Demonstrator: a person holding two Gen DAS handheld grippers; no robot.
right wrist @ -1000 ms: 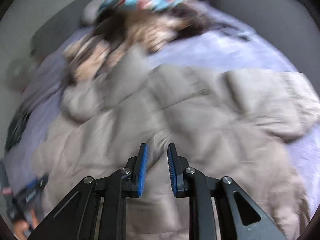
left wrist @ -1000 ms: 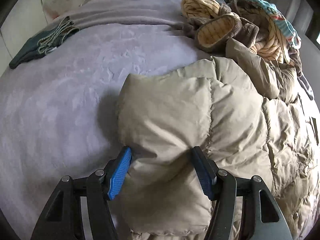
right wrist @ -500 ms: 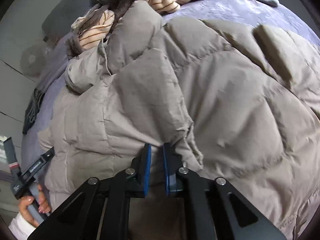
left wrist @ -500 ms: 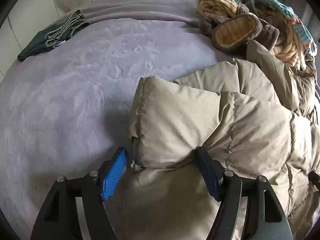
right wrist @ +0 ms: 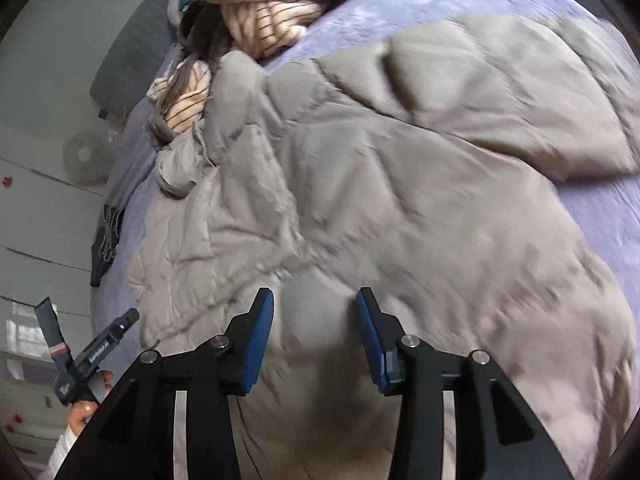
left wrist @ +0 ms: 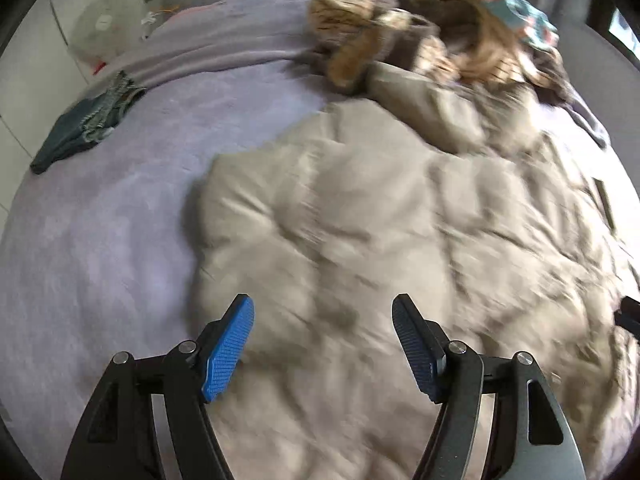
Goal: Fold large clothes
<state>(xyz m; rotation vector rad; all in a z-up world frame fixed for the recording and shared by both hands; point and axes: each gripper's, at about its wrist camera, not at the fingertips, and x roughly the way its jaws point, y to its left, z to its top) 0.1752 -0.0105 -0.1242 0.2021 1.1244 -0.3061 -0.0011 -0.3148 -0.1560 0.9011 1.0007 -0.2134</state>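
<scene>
On the purple bed, puffer coat lies lengthwise toward the clothes pile.

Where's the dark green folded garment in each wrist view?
Left wrist: dark green folded garment at upper left, on the purple bedspread, left of the beige puffer coat.
Right wrist: same garment at the left edge, mid-height, left of the coat.
Shared landmark: the striped clothes pile at the top of both.

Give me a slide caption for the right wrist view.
Right gripper, jaws just opened, poised over a beige puffer coat spread on a lavender bed cover.
</scene>
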